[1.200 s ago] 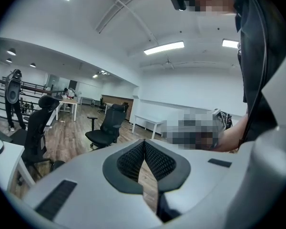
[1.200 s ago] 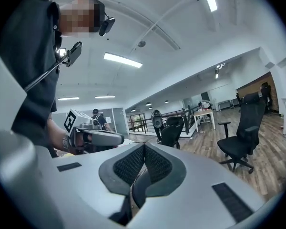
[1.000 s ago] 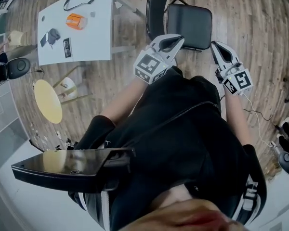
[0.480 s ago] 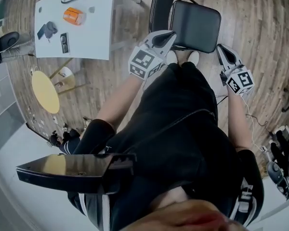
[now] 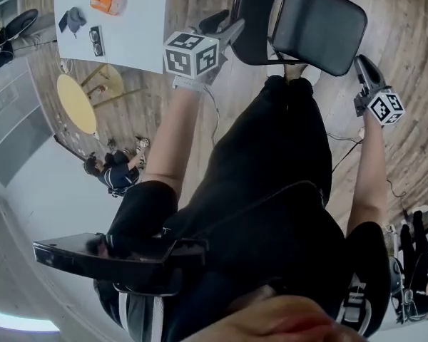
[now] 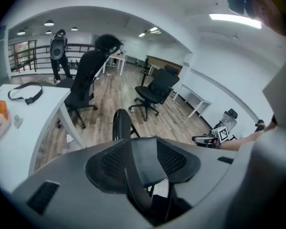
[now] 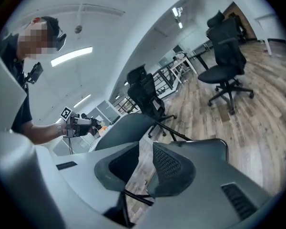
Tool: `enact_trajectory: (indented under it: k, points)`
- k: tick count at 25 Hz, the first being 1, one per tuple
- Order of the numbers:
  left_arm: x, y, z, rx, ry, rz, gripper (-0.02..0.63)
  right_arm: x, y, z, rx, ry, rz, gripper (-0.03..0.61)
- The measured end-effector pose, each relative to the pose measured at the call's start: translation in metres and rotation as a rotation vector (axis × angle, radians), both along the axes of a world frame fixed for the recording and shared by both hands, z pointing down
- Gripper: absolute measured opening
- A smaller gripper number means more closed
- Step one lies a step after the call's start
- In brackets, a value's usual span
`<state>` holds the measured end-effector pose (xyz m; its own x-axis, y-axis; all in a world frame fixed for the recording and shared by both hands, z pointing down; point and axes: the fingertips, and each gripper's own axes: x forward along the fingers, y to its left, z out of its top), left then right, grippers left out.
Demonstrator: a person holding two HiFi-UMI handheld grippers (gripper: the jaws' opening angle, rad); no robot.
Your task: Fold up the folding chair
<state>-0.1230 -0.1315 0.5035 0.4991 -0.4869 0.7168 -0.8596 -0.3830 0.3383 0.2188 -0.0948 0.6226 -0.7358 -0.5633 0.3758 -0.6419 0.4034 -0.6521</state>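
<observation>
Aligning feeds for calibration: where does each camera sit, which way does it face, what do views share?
Head view: on the head, steeply down at the folding chair; torso, arms, left tongs, right tongs.
Left gripper view: on left tongs, along opening jaws, chair seen between, ungripped; right forearm beyond.
Right gripper view: on right tongs, opening jaws likewise; left forearm beyond.
Shared: the chair.

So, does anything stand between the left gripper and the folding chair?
Nothing visible does. The left gripper is close beside the backrest of the folding chair. Its fingers are opening, with nothing between them yet. The white table stands off to the side.
</observation>
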Motion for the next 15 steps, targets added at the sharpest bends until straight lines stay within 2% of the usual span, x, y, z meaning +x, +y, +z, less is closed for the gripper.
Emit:
enact_trajectory:
  k: [4, 8, 12, 15]
  points:
    - [-0.028, -0.013, 0.053, -0.122, -0.022, -0.065, 0.21, 0.017, 0.007, 0.093, -0.161, -0.066, 0.022, 0.143]
    - [-0.028, -0.027, 0.081, -0.188, -0.017, -0.055, 0.225, 0.042, 0.014, 0.168, -0.275, -0.091, 0.032, 0.246]
    - [-0.021, -0.033, 0.1, -0.24, -0.049, -0.017, 0.229, 0.072, 0.022, 0.226, -0.358, -0.121, 0.085, 0.275]
    - [-0.02, -0.034, 0.112, -0.271, -0.068, 0.004, 0.229, 0.092, 0.032, 0.269, -0.433, -0.098, 0.113, 0.287]
